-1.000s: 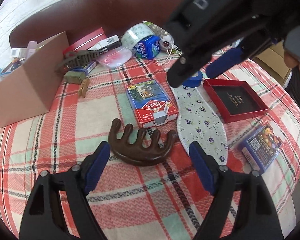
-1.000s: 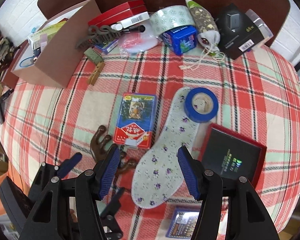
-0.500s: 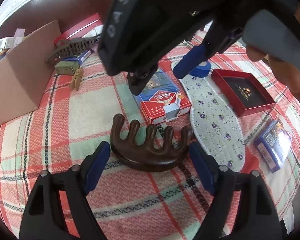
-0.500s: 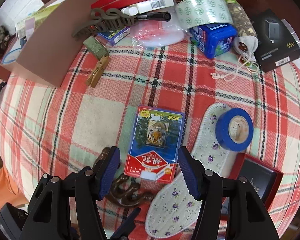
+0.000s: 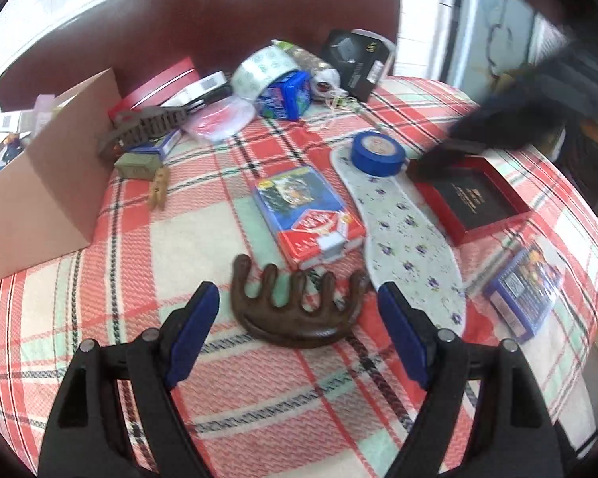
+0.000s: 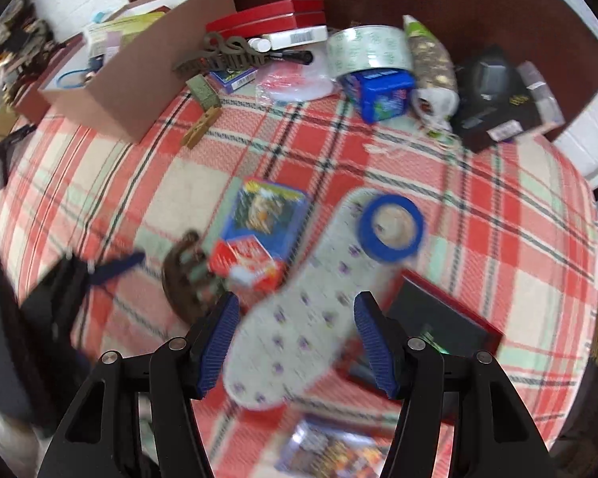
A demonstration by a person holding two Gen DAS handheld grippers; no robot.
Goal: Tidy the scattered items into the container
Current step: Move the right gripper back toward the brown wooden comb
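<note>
A dark brown wooden wide-toothed comb [image 5: 299,310] lies flat on the plaid cloth, teeth pointing away. Just beyond it sits a red-and-blue card box [image 5: 311,215], beside a floral fabric insole [image 5: 406,235] with a blue tape roll [image 5: 377,153] on its far end. An open brown cardboard box [image 5: 44,183] stands far left.

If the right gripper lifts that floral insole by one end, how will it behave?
The floral insole looks thin and flat, so probably floppy and light. The blue tape roll sits on its far end and would likely slide or roll off.
</note>
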